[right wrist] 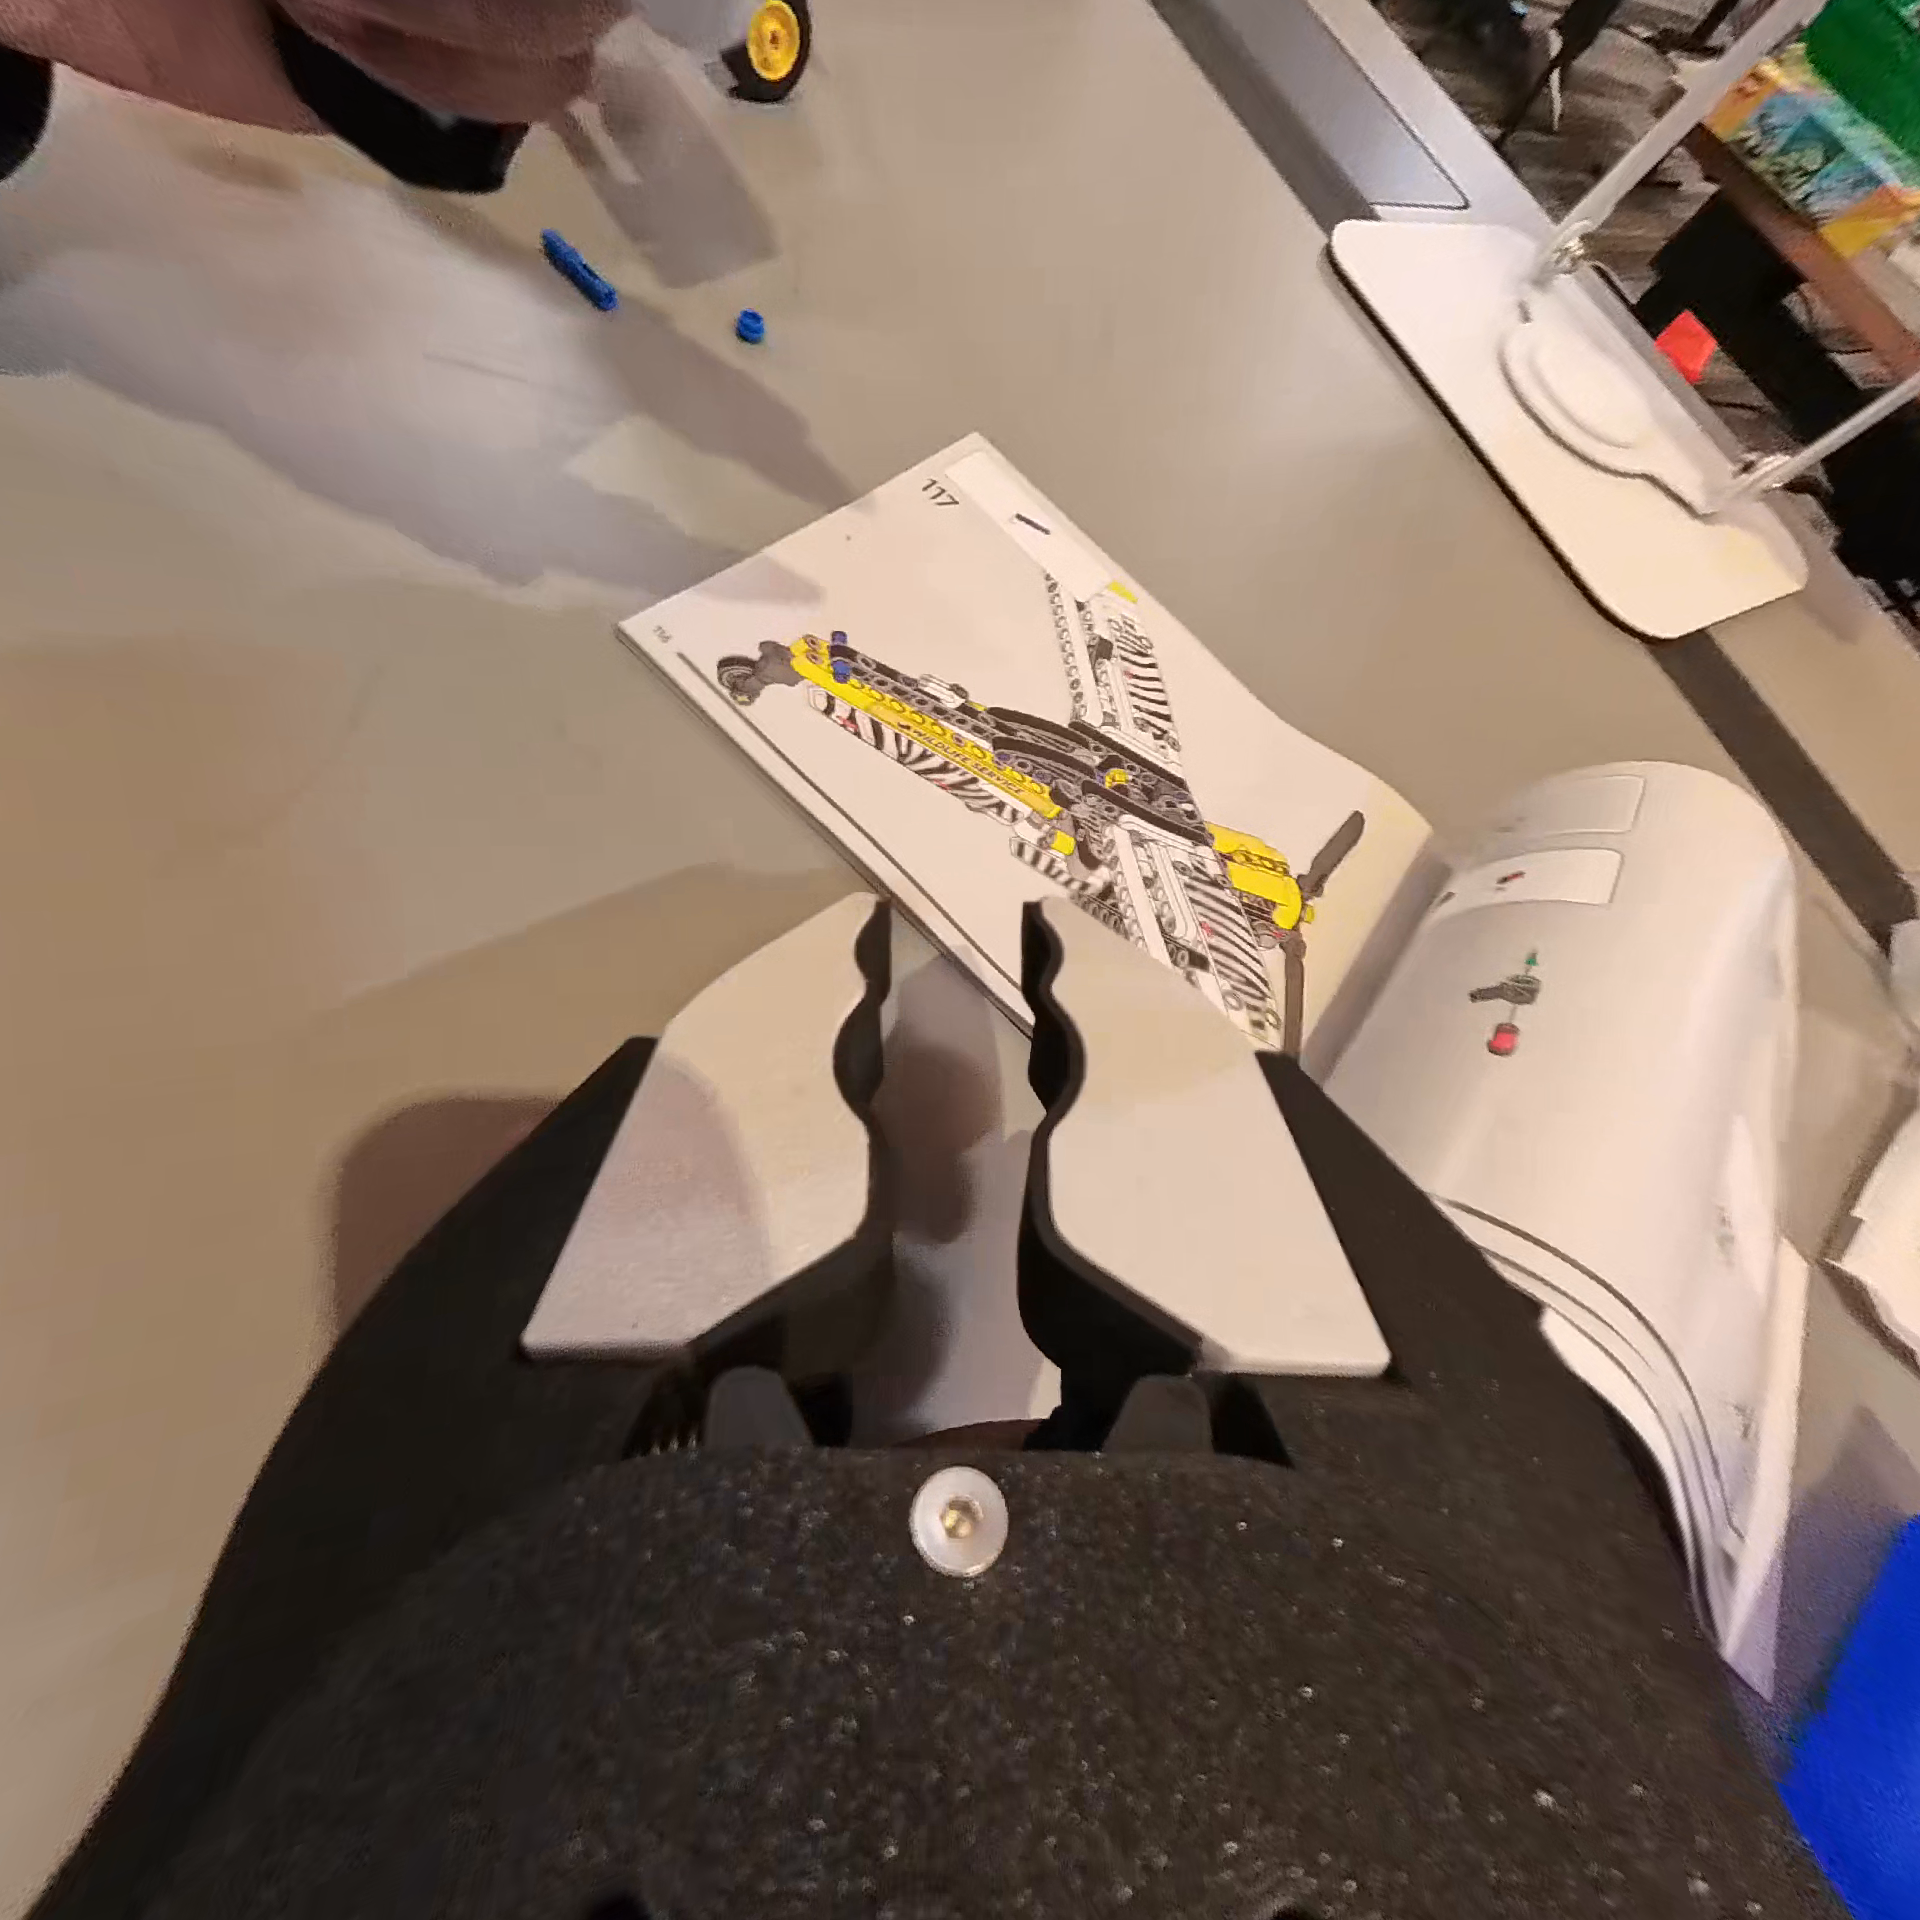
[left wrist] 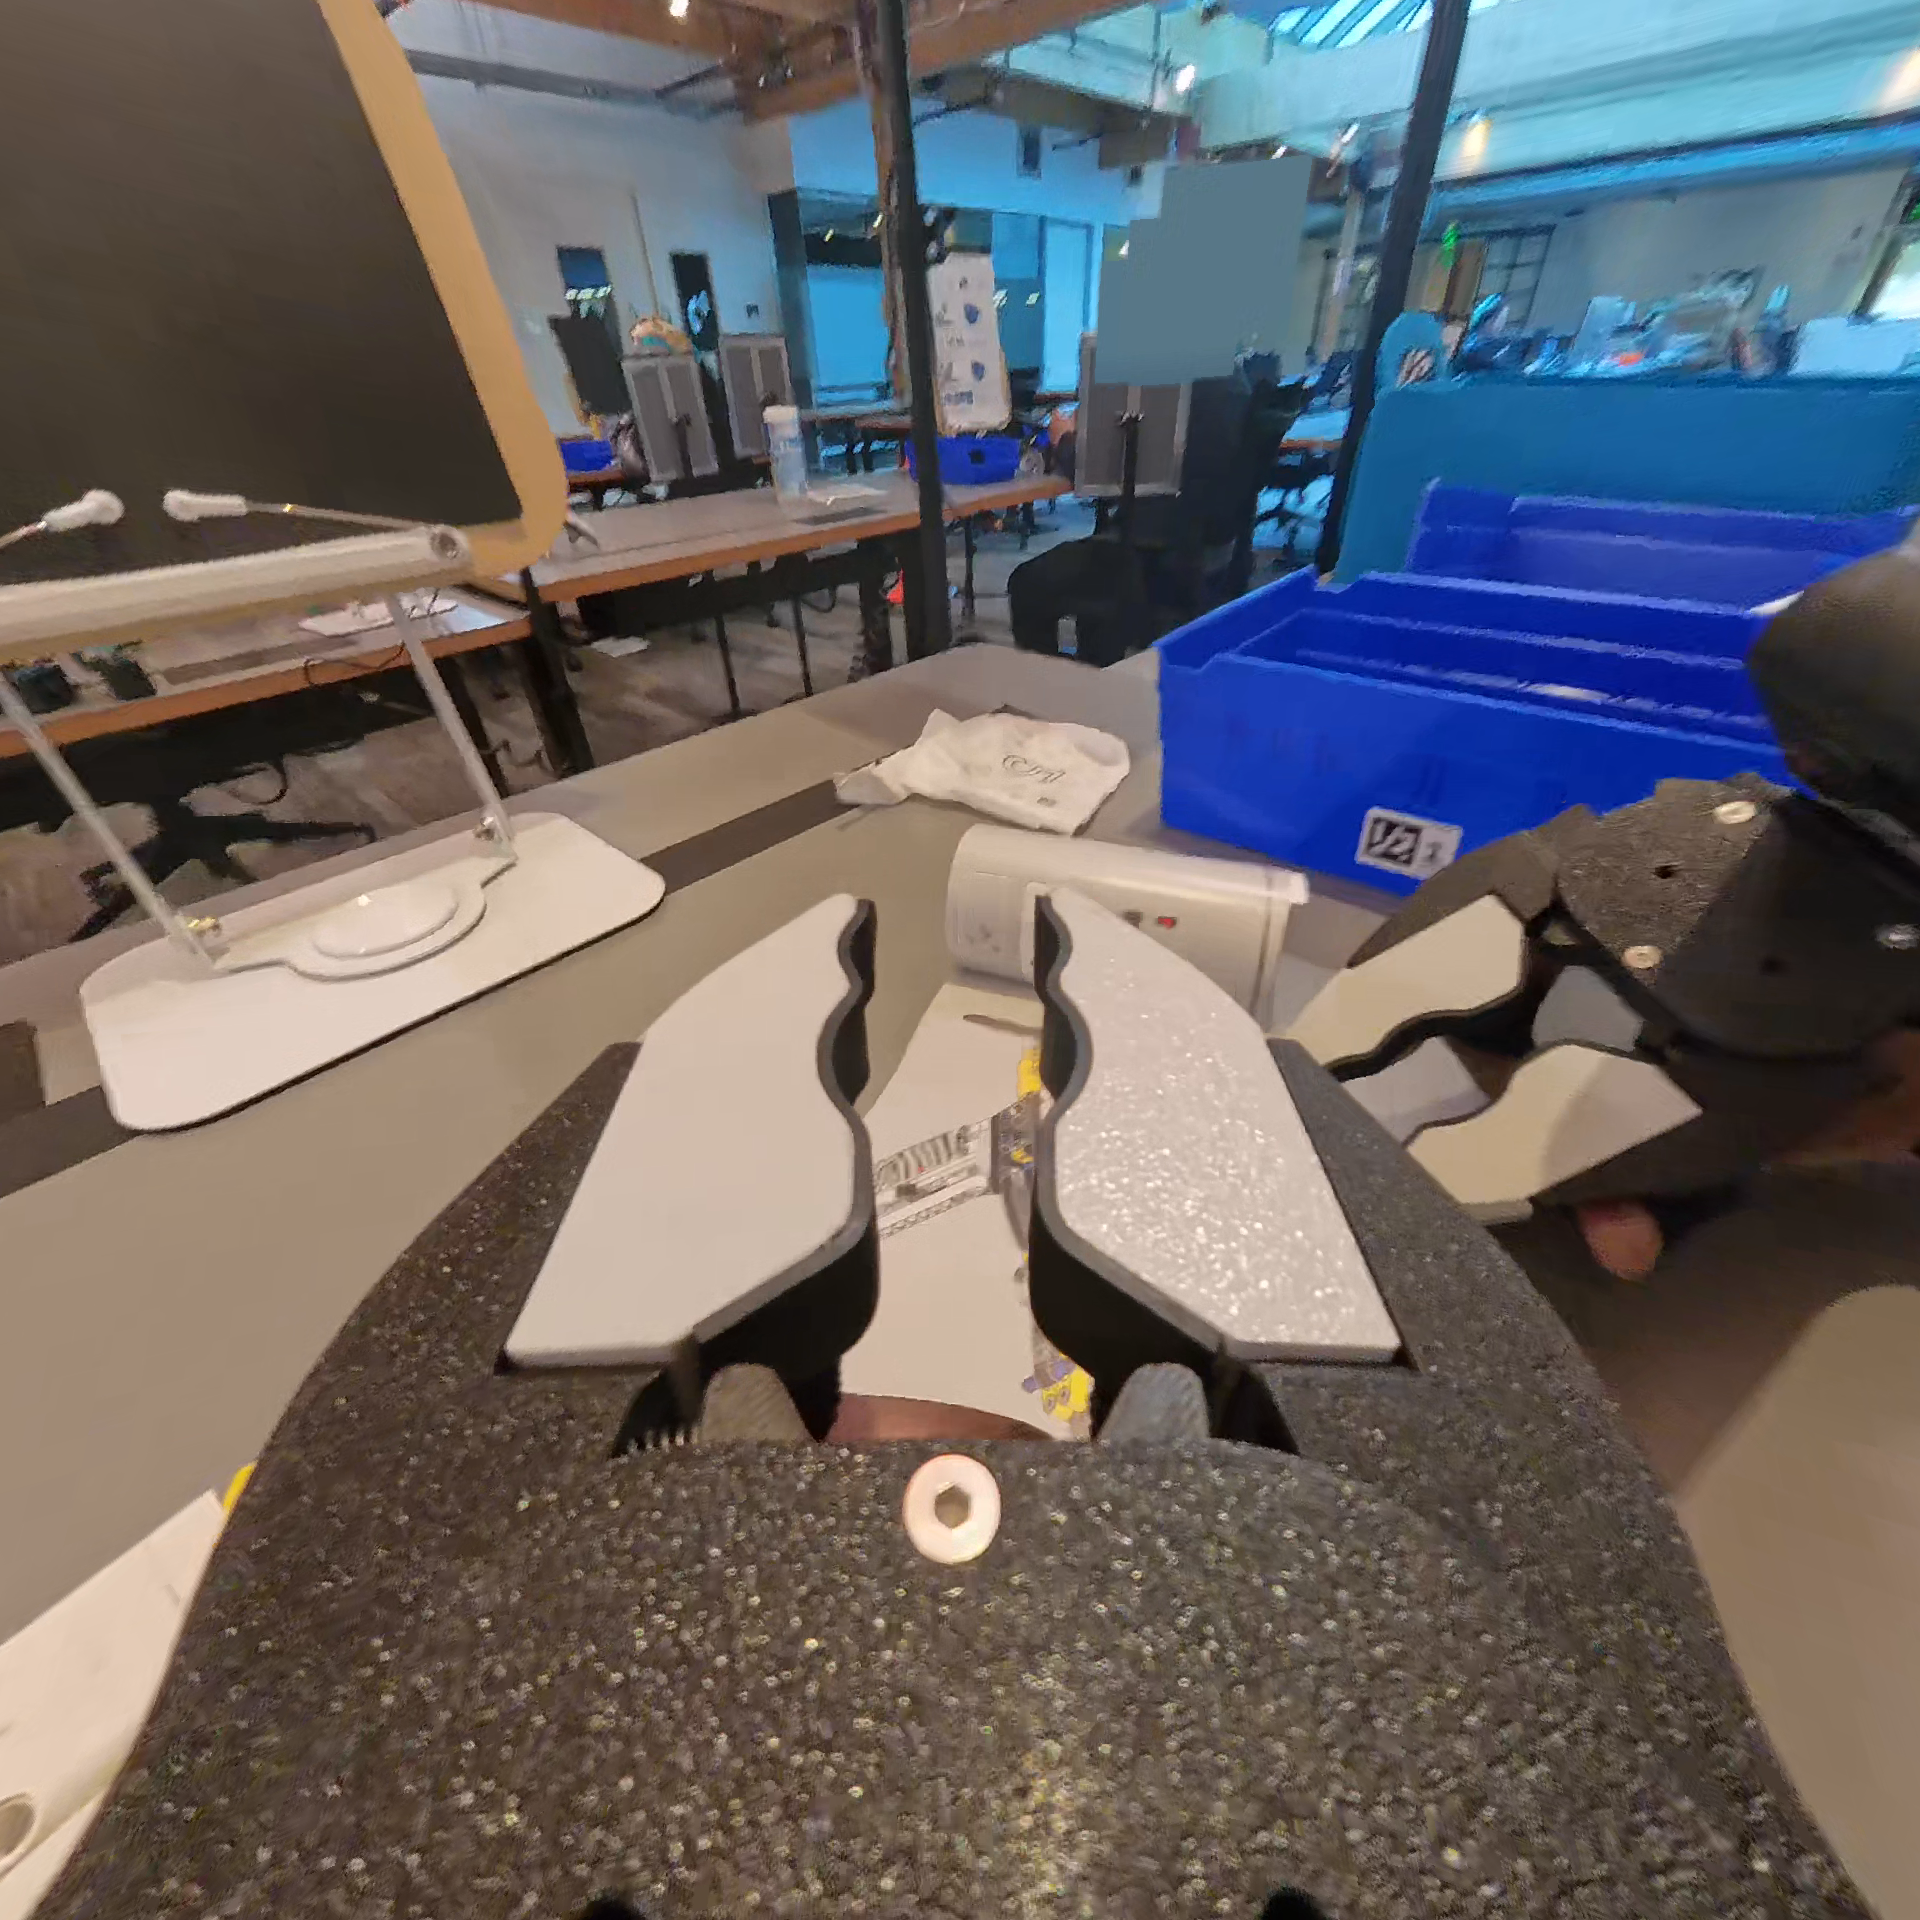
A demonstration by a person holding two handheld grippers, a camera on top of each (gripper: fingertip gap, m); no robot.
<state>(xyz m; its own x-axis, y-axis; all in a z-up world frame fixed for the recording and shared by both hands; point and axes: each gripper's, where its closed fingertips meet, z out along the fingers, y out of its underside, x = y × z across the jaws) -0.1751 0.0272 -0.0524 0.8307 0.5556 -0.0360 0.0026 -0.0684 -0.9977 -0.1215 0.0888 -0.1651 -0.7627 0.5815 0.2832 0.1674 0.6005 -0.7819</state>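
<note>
An open instruction booklet [right wrist: 987, 675] lies on the grey table [right wrist: 312, 727]; its flat page shows a yellow, zebra-striped plane. Its other pages curl up in a white roll [right wrist: 1610, 987], which also shows in the left wrist view [left wrist: 1143, 914]. My right gripper [right wrist: 956, 914] is open and empty, with its fingertips over the near edge of the flat page. My left gripper [left wrist: 954, 914] is open and empty above the same page [left wrist: 935, 1091], its tips near the roll. The right gripper [left wrist: 1325, 1065] also shows at the right of the left wrist view, open.
A blue bin [left wrist: 1455, 748] stands at the back right and a crumpled white bag [left wrist: 987, 764] lies beside it. A white lamp base [left wrist: 364, 966] sits to the left. Two small blue pieces [right wrist: 577, 272] and a yellow wheel [right wrist: 774, 42] lie near a blurred hand [right wrist: 416, 62].
</note>
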